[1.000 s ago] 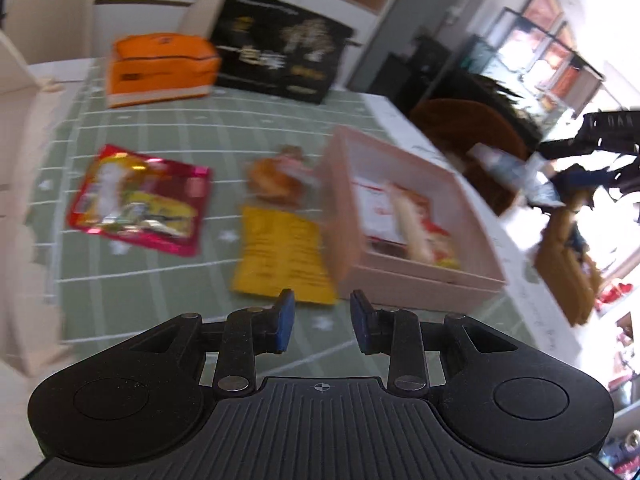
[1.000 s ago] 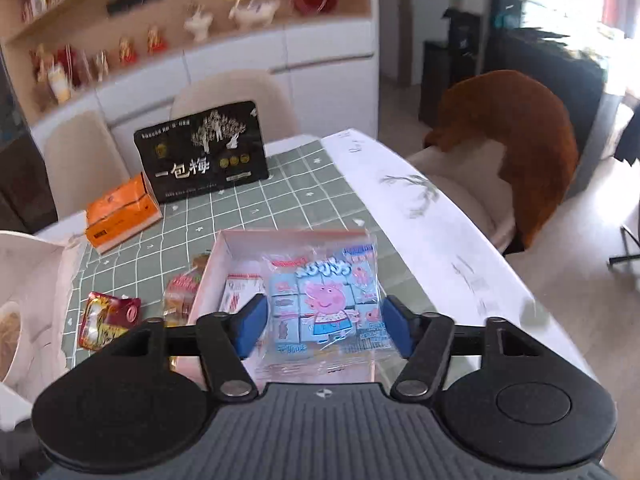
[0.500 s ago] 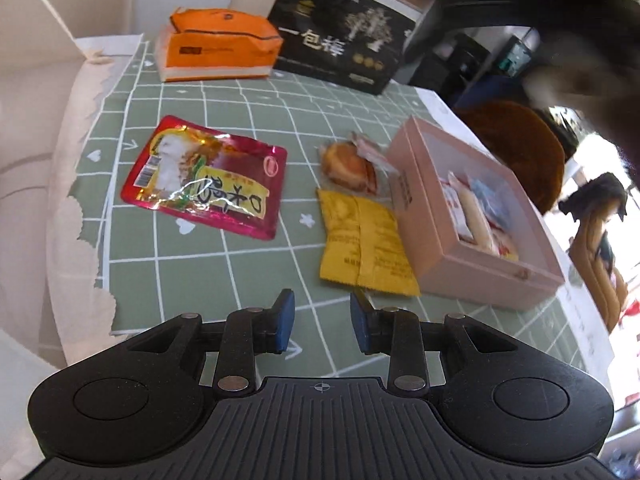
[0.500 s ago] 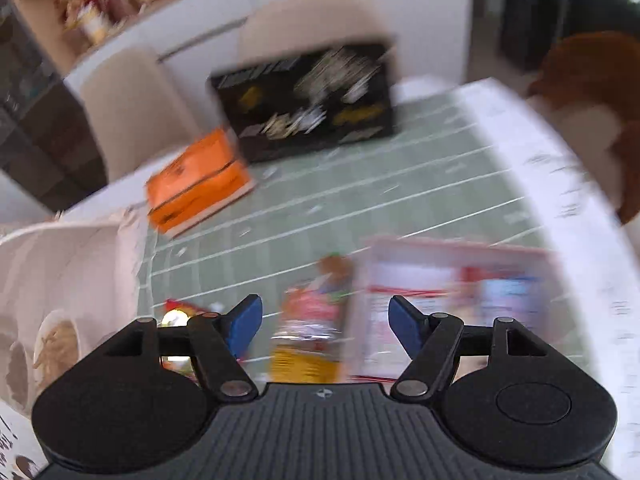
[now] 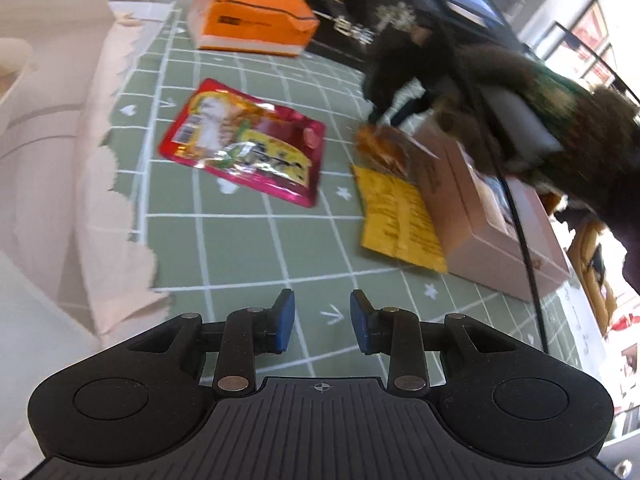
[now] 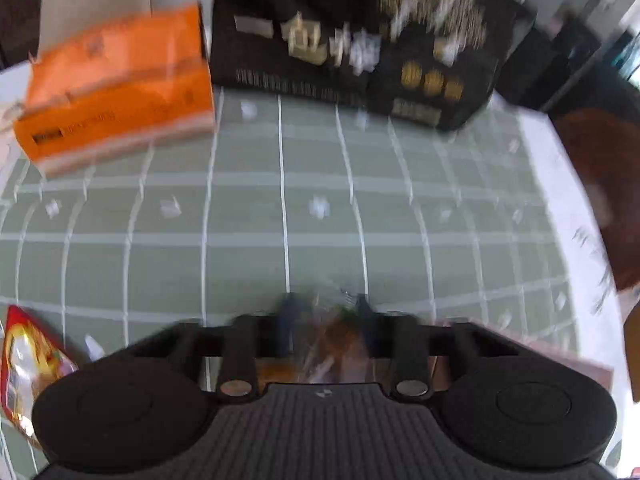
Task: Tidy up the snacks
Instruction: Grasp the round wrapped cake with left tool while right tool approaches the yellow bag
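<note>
Black ribbed-plastic left gripper [image 5: 322, 316] shows blue pads [image 5: 285, 320] on its fingertips, silver screws behind them, round discs either side. Matching right gripper [image 6: 325, 320] is blurred; brown furry sleeve [image 5: 560, 120] beyond.

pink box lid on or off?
Off. The pink box is open-topped, with packets visible inside; no lid in view.

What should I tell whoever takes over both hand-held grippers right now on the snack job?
Left hand-held gripper: open, empty, over the green mat.
Right hand-held gripper: fingers around the wrapped bun beside the pink box; grip unclear through blur.
Done: a few snacks lie in the box.
Left: bun, yellow packet against the box wall, red packet out on the mat.
</note>
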`<state>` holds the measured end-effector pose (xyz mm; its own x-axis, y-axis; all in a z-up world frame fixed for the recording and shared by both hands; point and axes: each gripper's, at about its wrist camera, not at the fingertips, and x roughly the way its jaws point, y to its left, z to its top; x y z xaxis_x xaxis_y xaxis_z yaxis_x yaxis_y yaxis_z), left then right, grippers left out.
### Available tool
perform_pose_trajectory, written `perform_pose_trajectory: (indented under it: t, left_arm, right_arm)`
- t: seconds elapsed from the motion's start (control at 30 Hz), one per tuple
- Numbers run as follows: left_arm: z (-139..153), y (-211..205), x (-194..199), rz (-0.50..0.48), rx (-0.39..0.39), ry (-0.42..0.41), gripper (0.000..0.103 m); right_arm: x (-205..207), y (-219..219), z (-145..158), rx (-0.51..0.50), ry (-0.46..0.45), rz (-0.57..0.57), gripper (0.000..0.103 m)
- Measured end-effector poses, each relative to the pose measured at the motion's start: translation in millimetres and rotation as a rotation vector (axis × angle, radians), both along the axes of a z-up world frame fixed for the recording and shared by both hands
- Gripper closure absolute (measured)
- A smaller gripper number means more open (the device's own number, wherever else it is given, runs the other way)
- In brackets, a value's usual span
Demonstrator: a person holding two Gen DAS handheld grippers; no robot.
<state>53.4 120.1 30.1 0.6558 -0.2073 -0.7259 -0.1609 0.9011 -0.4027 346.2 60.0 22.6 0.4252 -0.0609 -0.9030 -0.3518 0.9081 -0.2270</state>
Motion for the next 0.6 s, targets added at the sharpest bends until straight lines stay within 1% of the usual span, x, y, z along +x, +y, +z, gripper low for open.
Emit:
perform_pose_trajectory:
  t: [0.03,0.1,0.13,0.2,0.27,0.37,0.47,0.57,0.6]
  left_arm:
    - [1,3,-1,0.006,-0.004,-0.005,0.069]
    - [4,7,-1,0.016,-0.009,-0.014,0.069]
    - [4,9,-1,0.024,-0.017,-0.014,0.069]
    - [4,10,-2,0.031,-0.023,-0.009,0.069]
    - [5,9,-3,0.021,-0.02,-0.007,0.069]
    - [7,6,-7,0.012,-0.014,-0.008,0.069]
    - [8,3,-10,0.003,-0.023,-0.004,0.069]
    - [8,-6,-12,-0.037,-0.027,0.015,0.069]
    - [8,-9,-14,-0.052,-0.018,0.023,0.069]
  right_arm:
    - [-7,0,2,-0.005,0.003,0.016,0.08]
    - [-26,2,9,0.02,0.039,0.097,0.08]
    - [-35,2,12,0.039,0.063,0.119,0.08]
    - [-54,-5,16,0.091,0.145,0.121,0.08]
    - [-72,-13,17,0.136,0.204,0.11,0.08]
    - [-108,-30,20,0.199,0.26,0.119,0.08]
    - [-151,-47,26,0.247,0.278,0.141,0.08]
    - [-191,-69,33,0.28,0.28,0.156,0.08]
    - [-198,-77,33,0.281,0.274,0.153,0.08]
